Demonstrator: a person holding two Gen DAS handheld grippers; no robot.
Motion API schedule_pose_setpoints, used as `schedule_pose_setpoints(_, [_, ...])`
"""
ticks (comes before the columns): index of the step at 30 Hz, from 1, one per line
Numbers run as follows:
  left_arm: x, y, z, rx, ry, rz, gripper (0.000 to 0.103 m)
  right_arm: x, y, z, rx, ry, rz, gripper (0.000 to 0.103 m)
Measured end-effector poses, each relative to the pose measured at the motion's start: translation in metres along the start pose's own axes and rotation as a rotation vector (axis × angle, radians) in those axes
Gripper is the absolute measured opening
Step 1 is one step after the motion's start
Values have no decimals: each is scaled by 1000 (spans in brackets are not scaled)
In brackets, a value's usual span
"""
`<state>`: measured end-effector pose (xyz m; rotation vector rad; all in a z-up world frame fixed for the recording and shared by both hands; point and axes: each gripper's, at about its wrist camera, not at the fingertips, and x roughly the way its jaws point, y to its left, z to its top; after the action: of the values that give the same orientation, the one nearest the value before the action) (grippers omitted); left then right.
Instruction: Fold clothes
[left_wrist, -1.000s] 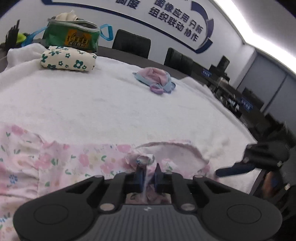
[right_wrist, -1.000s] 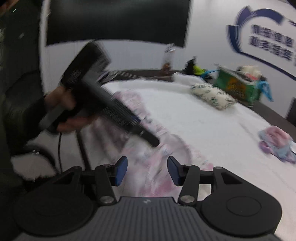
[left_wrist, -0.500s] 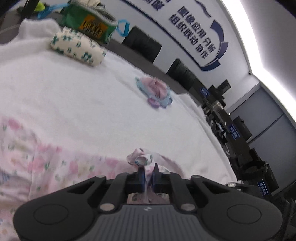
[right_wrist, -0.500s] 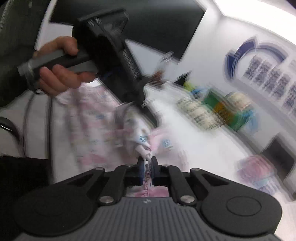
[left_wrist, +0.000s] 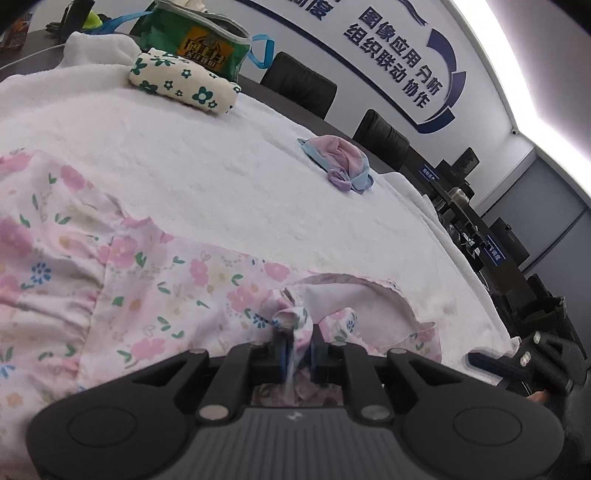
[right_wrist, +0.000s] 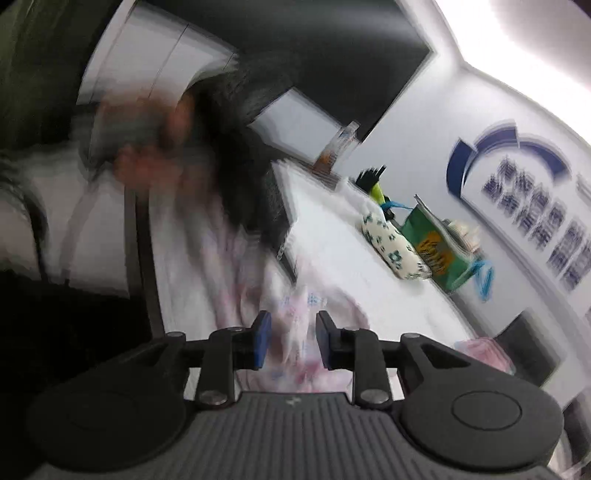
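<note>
Left wrist view showed the pink floral garment (left_wrist: 122, 266) spread flat from 9 o'clock across to the centre on the white fleecy table cover (left_wrist: 229, 177). Thin printed cotton by the look of it: light, limp, no stiffness, likely to sag and bunch wherever it is not supported. Left gripper (left_wrist: 295, 350) was clamped on a gathered tuft of its edge, fabric pinched between the blue pads, jaws easing apart slightly yet cloth not released. At 11 o'clock sat a folded cream piece with green flowers (left_wrist: 181, 83), a green bag (left_wrist: 199, 40) behind it; at 1 o'clock a small lilac and blue bundle (left_wrist: 341, 162). At 4 o'clock the right gripper (left_wrist: 491, 360) was just off the table edge.

Right wrist view was heavily blurred. Right gripper's jaws stood apart and were opening, pink cloth (right_wrist: 295, 325) between the fingers (right_wrist: 262, 338) but not pressed by them.

Judgement: best held at hems or corners, two points well apart, kept taut so the fold falls straight. A single bunched pinch would drag wrinkles. Slip risk low on fleece.
</note>
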<state>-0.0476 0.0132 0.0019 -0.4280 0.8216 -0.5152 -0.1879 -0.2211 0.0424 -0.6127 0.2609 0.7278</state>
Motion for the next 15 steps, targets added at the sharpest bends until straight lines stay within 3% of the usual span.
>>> schedule_pose_setpoints(3, [0, 0, -3, 11, -12, -3, 12, -8, -35, -3, 275, -56, 20, 25])
schedule_pose_setpoints(5, [-1, 0, -4, 14, -18, -6, 13, 5, -38, -15, 349, 10, -17, 18])
schedule_pose_setpoints(7, [-2, 0, -4, 16, -23, -15, 14, 26, -28, -31, 335, 115, -31, 16])
schedule_pose_setpoints(9, [-12, -4, -5, 58, -49, 7, 25, 30, -26, -34, 342, 137, -35, 16])
schedule_pose_setpoints(11, [-27, -12, -6, 127, -89, 50, 47, 24, -31, -30, 370, 114, -38, 17])
schedule_pose_setpoints(13, [-44, -21, -3, 224, -118, 79, 49, 8, -49, -21, 450, 39, -44, 35])
schedule_pose_setpoints(15, [-58, -33, 12, 354, -89, 111, 51, -13, -68, -20, 567, 4, -90, 44])
